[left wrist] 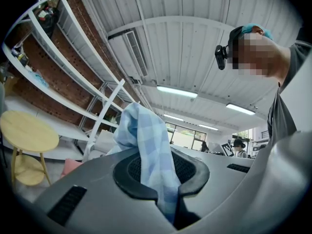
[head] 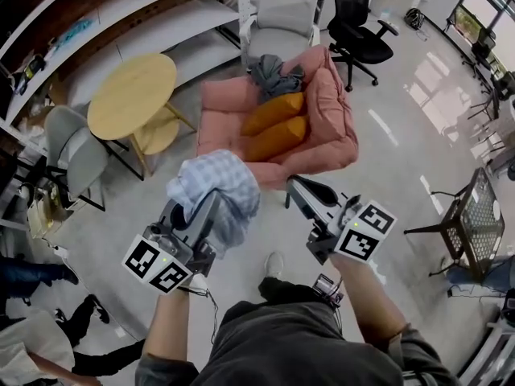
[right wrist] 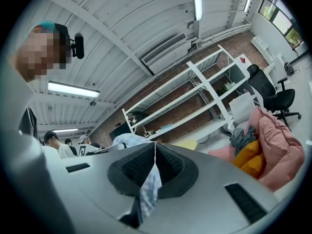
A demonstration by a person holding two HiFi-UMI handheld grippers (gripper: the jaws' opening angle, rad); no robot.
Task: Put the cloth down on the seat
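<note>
Logged pale blue-and-white checked cloth [head: 216,190] bunched on top of left gripper [head: 203,214], jaws pinched tight on a fold of it, bulk spilling over the upper jaw

Found right gripper [head: 299,186] closed as well, clamped on a thin strip of the same checked fabric; link between strip and bunch not traceable in head view

Carried aloft in front of the body, presumably to keep loose ends off the pale polished floor [head: 402,135]

Noted low pink padded seat [head: 229,107] ahead, well apart from both grippers; two orange cushions [head: 275,123] and a crumpled grey garment [head: 273,72] against its backrest, bare pink left side free

Judged: approach stage, cloth not yet over seat; needed next, probably, forward reach, lowering, then release
</note>
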